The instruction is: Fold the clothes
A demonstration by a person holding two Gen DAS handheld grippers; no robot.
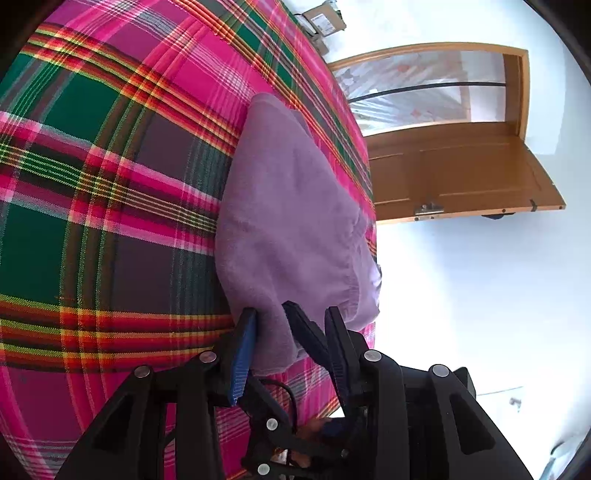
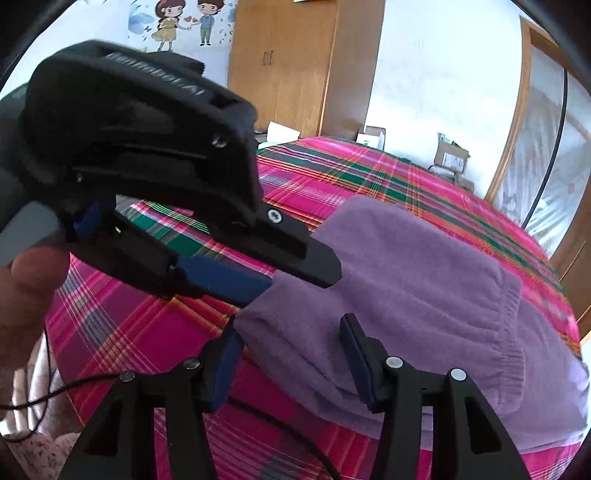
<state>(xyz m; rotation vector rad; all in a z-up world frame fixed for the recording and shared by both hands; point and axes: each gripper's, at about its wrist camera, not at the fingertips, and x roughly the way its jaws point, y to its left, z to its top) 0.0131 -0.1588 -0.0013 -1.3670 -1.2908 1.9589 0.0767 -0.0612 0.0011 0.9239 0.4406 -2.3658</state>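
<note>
A folded purple fleece garment (image 1: 291, 221) lies on a pink, green and red plaid bedspread (image 1: 110, 184). In the left wrist view my left gripper (image 1: 291, 317) is open, its fingers straddling the garment's near edge, and one finger of the right gripper (image 1: 306, 328) pokes in between them. In the right wrist view the garment (image 2: 417, 295) lies ahead. My right gripper (image 2: 291, 332) is open with the garment's near corner between its fingers. The left gripper (image 2: 295, 277) comes in from the upper left, its tips at the garment's edge.
A wooden door (image 1: 458, 170) with a glass panel stands open beyond the bed's edge. A wooden wardrobe (image 2: 295, 66), cardboard boxes (image 2: 450, 155) and a wall sticker (image 2: 184, 22) stand behind the bed. A thin black cable (image 2: 55, 391) hangs at the lower left.
</note>
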